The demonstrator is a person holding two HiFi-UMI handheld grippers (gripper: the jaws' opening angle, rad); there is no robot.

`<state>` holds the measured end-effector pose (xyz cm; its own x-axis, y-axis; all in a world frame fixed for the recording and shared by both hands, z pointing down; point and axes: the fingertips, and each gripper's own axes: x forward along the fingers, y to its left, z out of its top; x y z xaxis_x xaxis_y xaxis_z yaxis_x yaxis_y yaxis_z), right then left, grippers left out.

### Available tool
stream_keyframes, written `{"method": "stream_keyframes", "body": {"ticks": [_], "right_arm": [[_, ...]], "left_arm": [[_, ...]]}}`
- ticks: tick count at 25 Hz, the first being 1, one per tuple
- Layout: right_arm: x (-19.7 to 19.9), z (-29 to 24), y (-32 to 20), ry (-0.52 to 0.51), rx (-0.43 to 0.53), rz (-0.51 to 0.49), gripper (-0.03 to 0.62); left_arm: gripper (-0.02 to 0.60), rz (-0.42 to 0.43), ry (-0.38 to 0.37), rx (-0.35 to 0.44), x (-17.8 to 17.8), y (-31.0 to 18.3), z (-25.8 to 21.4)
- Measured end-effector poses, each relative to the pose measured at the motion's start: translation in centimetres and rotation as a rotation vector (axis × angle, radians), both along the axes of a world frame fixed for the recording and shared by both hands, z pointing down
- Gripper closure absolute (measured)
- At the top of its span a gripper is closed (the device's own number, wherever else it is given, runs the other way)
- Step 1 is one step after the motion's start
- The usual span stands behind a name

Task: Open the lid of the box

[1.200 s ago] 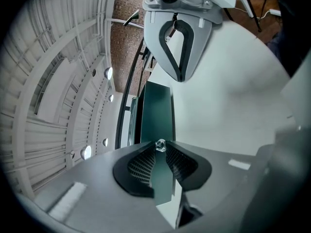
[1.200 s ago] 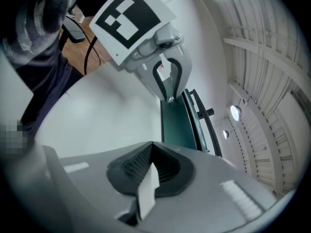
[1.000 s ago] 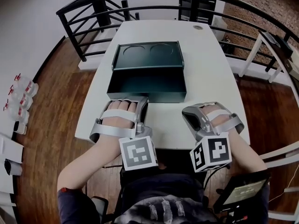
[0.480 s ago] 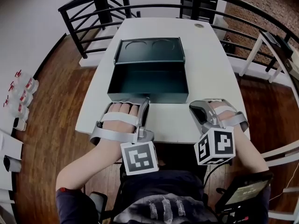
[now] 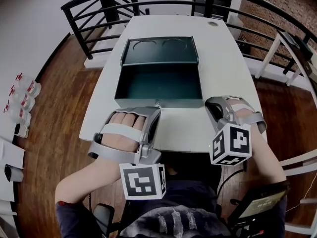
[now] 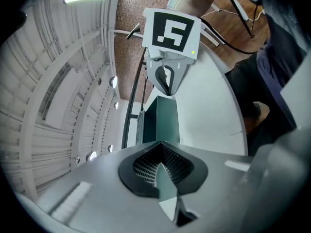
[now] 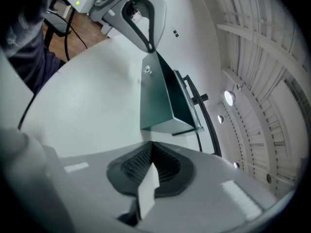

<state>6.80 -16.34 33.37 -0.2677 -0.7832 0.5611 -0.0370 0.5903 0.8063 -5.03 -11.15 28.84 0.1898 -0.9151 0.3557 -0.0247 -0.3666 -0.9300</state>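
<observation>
A dark green box (image 5: 158, 83) stands open on the white table (image 5: 225, 73). Its lid (image 5: 159, 51) is tipped back behind it, two round recesses showing. My left gripper (image 5: 154, 112) is shut and empty, tips just short of the box's front wall. My right gripper (image 5: 214, 108) is shut too, off the box's front right corner. In the left gripper view, the box (image 6: 163, 123) lies beyond my shut left gripper (image 6: 163, 176), with the right gripper (image 6: 165, 76) past it. In the right gripper view, the box (image 7: 158, 103) and left gripper (image 7: 141, 21) lie ahead of my right gripper (image 7: 148, 176).
A black metal railing (image 5: 99, 9) curves round the table's far side. A round grommet (image 5: 213, 24) sits at the far right of the tabletop. Small bottles (image 5: 20, 103) stand on the wood floor at the left. A dark device (image 5: 257, 202) hangs by the person's right hip.
The box stays open with its lid back. Both grippers have drawn back slightly toward the table's near edge, the left hand lowest. The jaws stay shut.
</observation>
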Motion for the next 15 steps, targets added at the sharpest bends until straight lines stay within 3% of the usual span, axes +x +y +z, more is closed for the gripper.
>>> {"method": "stream_keyframes", "body": {"ticks": [15], "right_arm": [[-0.2,0.0,0.1,-0.004,-0.002,-0.011,0.591]], "left_arm": [[0.565,0.035,0.056,-0.106,0.5,0.1,2.1]]}}
